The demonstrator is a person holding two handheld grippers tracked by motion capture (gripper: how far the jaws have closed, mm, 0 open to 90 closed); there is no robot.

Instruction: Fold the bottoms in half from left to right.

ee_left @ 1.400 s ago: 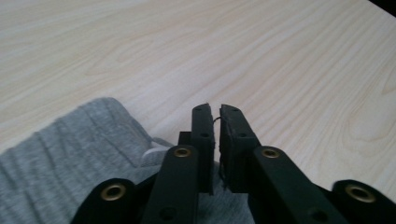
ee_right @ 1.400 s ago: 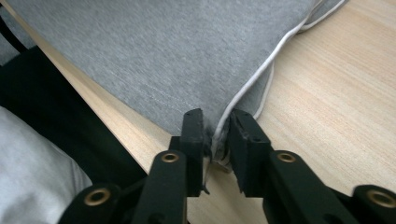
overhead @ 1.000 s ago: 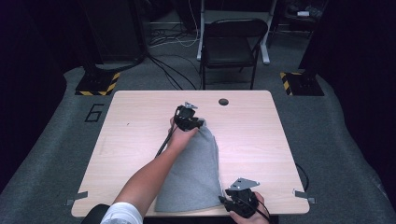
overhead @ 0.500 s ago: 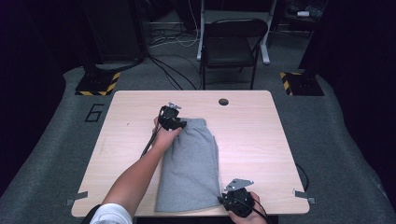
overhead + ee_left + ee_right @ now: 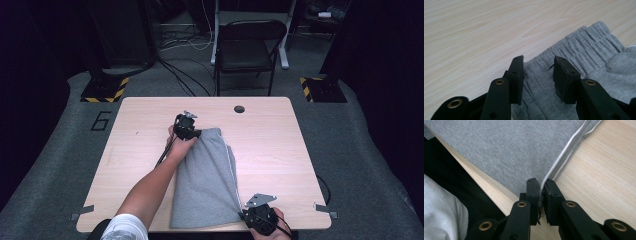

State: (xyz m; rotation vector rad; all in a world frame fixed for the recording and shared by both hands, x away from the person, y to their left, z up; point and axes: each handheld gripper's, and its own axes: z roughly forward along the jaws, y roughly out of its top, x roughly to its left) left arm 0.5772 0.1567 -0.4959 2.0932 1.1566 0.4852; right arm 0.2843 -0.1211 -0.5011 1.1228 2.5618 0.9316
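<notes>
Since a second ago: your left claw (image 5: 186, 126) has drawn back to the shorts' (image 5: 207, 185) waistband, jaws apart over it, gripping nothing. Your right claw (image 5: 259, 218) has just closed, pinching the hem corner (piped edge). Count: one pair of shorts, flat mid-worktop (image 5: 280, 145); two claws; one chair (image 5: 250, 47).
</notes>
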